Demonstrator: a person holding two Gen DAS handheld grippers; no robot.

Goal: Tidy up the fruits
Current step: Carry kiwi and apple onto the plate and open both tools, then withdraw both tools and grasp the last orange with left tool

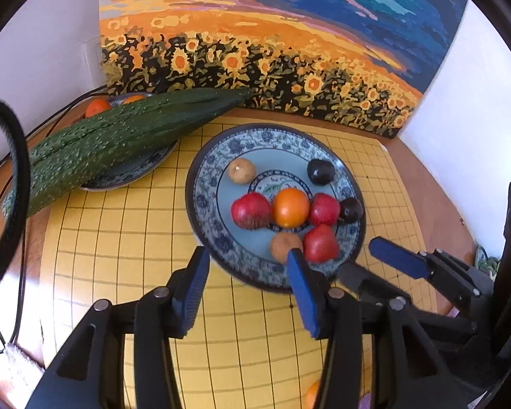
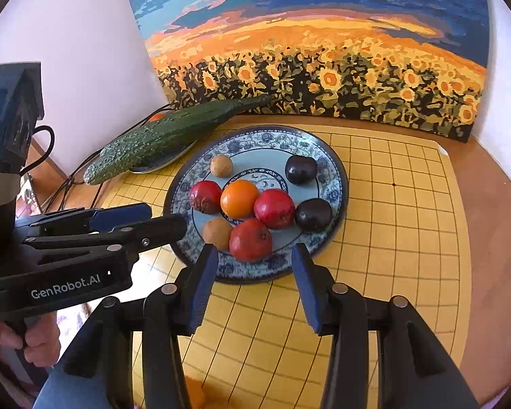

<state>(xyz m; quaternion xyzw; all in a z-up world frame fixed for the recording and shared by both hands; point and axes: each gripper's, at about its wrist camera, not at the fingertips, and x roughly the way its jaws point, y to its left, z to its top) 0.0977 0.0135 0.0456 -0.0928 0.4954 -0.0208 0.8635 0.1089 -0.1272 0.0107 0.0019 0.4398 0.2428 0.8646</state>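
— Where are the fruits seen?

— Eight are gathered on the blue-patterned plate (image 2: 327, 156), which is set on the yellow grid mat (image 2: 391, 238). An orange (image 2: 239, 198) is placed at the middle, with three red fruits (image 2: 274, 208) touching it or just beside it. Two brown fruits (image 2: 221, 165) are found toward the plate's left side, one far and one near, and two dark plums (image 2: 300, 169) toward its right side.

— And what is set around the plate?

— A long bumpy cucumber (image 1: 119, 133) is laid across a second plate (image 1: 133, 173) to the left, tilted, its tip reaching toward the sunflower painting (image 1: 272, 51) propped against the wall. What may be more oranges are glimpsed behind it, though that corner is poorly shown. The mat is carried by a wooden tabletop (image 2: 490, 238).

— How are the tools held?

— The left hand-held gripper (image 1: 247, 286) is kept over the near rim of the plate with its jaws spread; nothing is pinched, though one blue pad (image 1: 303, 293) is seen in front of the nearer brown fruit. The right hand-held gripper (image 2: 255, 284) is likewise spread and empty, just short of the plate's near edge, with a red fruit framed beyond the gap.

— Is the person visible?

— Only a hand (image 2: 34, 341) is shown, wrapped round the left tool's handle.
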